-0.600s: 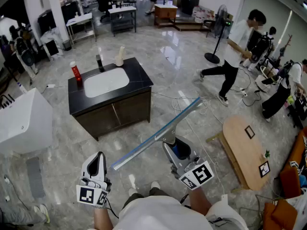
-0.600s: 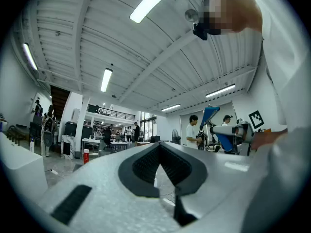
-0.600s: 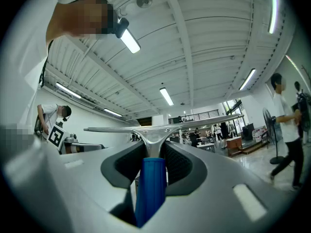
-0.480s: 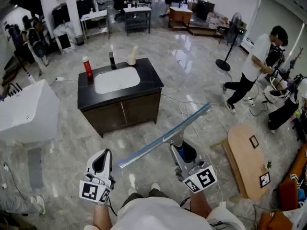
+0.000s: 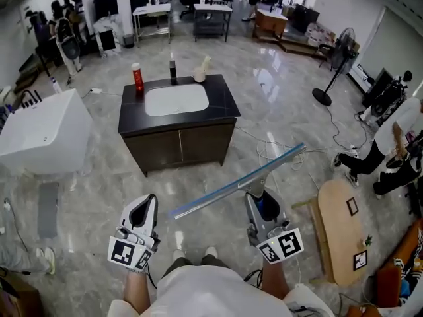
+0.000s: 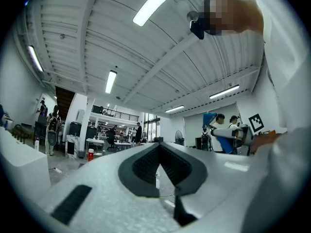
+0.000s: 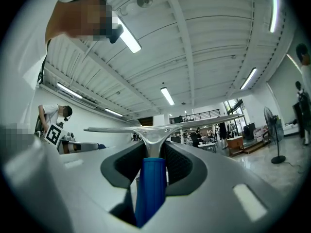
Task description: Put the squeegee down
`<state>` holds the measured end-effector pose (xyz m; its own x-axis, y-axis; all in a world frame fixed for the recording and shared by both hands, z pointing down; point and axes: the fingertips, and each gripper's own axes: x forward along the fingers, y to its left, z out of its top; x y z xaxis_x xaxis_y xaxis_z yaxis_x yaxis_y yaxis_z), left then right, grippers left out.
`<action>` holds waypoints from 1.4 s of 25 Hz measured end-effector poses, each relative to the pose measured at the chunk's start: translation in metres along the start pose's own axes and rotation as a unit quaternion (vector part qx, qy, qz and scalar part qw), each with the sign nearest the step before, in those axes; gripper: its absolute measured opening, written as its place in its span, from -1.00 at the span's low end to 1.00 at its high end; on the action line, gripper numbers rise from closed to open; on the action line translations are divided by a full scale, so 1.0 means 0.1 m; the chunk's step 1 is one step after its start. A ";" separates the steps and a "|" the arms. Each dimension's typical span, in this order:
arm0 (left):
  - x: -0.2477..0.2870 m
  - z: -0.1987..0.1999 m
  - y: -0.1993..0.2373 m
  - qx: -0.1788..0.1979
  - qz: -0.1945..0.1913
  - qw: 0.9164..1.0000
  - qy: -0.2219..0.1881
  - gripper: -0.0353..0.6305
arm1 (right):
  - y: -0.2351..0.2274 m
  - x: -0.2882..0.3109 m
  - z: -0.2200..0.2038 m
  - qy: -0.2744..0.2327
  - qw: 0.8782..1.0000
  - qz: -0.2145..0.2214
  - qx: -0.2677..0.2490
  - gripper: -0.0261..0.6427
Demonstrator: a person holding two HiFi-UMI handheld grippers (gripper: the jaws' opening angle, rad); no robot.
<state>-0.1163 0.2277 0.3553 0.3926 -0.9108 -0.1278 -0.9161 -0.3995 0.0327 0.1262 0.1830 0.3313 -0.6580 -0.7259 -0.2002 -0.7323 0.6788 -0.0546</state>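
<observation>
The squeegee (image 5: pixel 238 184) has a long silver blade and a blue handle (image 7: pixel 151 188). It is up in the air over the floor, its blade slanting from lower left to upper right in the head view. My right gripper (image 5: pixel 259 198) is shut on the blue handle, and the blade (image 7: pixel 165 127) crosses level just past the jaws in the right gripper view. My left gripper (image 5: pixel 147 207) hovers to the left of the blade's lower end. Its jaws (image 6: pixel 158 147) meet at the tips with nothing between them.
Ahead stands a dark vanity cabinet (image 5: pixel 221 105) with a white sink, a red bottle (image 5: pixel 137 76), a dark bottle (image 5: pixel 173 68) and a cream object (image 5: pixel 200 71). A white tub (image 5: pixel 39 134) is at left, an oval wooden table (image 5: pixel 344 233) at right. Cables (image 5: pixel 271 147) lie on the floor; a person (image 5: pixel 390 144) walks at right.
The cabinet has slid rightward and nearer the picture's centre. The walking person has moved to the right edge. Both grippers keep their places, the squeegee still held.
</observation>
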 end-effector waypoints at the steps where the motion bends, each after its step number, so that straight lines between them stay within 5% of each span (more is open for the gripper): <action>1: 0.00 0.00 0.01 -0.002 0.001 1.000 0.001 -0.90 | 0.00 0.01 0.00 -0.001 1.000 0.001 0.004 -0.50; 20: -0.03 -0.11 0.10 -0.018 0.022 1.000 0.011 -0.90 | -0.05 0.10 -0.18 0.014 1.000 0.008 0.003 -0.50; 35: 0.36 -0.31 -0.15 0.013 0.010 0.999 0.047 -0.89 | -0.54 0.18 -0.29 0.022 1.000 0.004 0.007 -0.50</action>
<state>-0.0860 0.1979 0.3805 0.3791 -0.9248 -0.0330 -0.9251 -0.3795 0.0083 0.1493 0.1299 0.3595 -0.6714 -0.7242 -0.1571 -0.7243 0.6862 -0.0677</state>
